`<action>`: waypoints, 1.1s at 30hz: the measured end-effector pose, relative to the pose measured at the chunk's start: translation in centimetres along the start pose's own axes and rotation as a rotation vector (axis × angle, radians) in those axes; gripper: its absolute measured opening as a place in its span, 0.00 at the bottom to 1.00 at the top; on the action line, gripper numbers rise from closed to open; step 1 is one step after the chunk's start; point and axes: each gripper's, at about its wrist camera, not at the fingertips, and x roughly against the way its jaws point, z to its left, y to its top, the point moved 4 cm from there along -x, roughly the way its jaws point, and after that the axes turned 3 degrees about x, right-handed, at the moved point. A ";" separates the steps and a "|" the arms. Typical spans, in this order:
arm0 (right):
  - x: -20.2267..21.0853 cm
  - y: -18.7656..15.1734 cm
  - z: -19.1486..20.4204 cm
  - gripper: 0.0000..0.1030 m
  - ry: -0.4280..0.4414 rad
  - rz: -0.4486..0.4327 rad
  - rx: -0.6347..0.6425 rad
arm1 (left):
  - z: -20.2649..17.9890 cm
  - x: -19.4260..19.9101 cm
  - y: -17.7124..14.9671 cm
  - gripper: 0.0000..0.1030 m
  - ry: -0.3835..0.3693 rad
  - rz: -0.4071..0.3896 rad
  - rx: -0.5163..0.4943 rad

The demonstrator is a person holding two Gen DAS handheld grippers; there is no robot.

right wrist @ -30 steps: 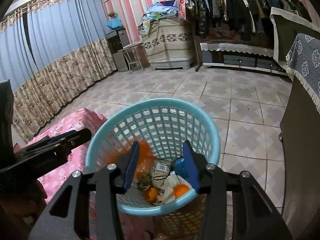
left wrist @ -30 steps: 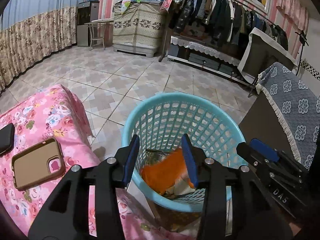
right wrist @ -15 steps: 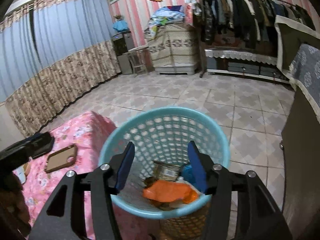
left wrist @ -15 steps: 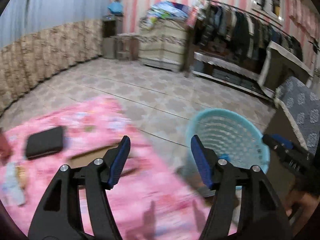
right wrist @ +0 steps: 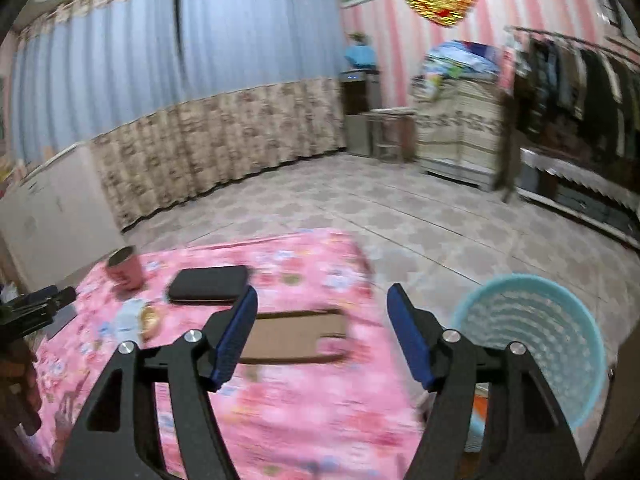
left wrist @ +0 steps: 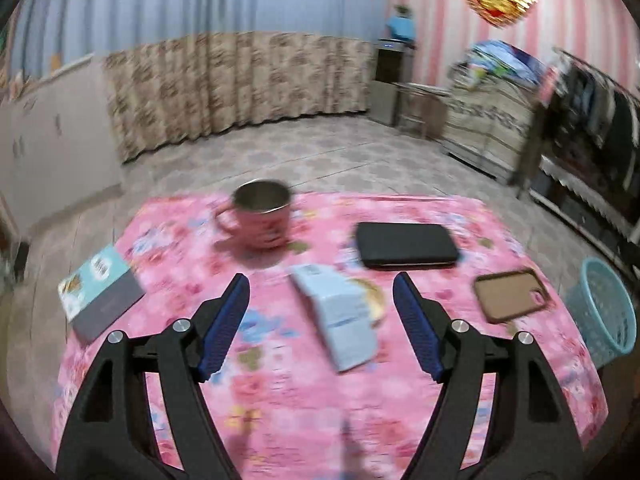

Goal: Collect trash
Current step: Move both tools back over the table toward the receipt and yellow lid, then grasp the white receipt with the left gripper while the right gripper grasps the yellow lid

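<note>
my view sits over the pink floral tablecloth [left wrist: 280, 400], teal basket [right wrist: 532, 340] off its right edge. pale blue carton [left wrist: 340, 320] lies between my left gripper's [left wrist: 321, 322] spread jaws; right gripper [right wrist: 322, 330] spread, empty.

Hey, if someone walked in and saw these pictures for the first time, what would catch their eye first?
Probably the bright pink floral tablecloth filling the foreground, with a pink mug at its far edge and a black case to the mug's right. Next, the open left gripper framing a pale blue packet lying mid-table. Then the turquoise basket on the floor beside the table, just past the open right gripper.
</note>
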 end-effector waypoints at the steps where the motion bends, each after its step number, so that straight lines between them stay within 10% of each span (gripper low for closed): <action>1: -0.4 0.0 1.3 0.65 0.017 0.006 0.018 | 0.8 -0.3 -0.1 0.70 0.006 0.003 0.011; 10: -3.2 0.1 9.1 0.65 0.084 0.034 0.107 | 2.5 -2.7 -1.6 0.71 0.044 0.036 0.006; 33: -10.2 -2.3 8.1 0.70 0.088 0.138 0.103 | -3.8 -12.5 -2.9 0.79 0.108 0.197 -0.069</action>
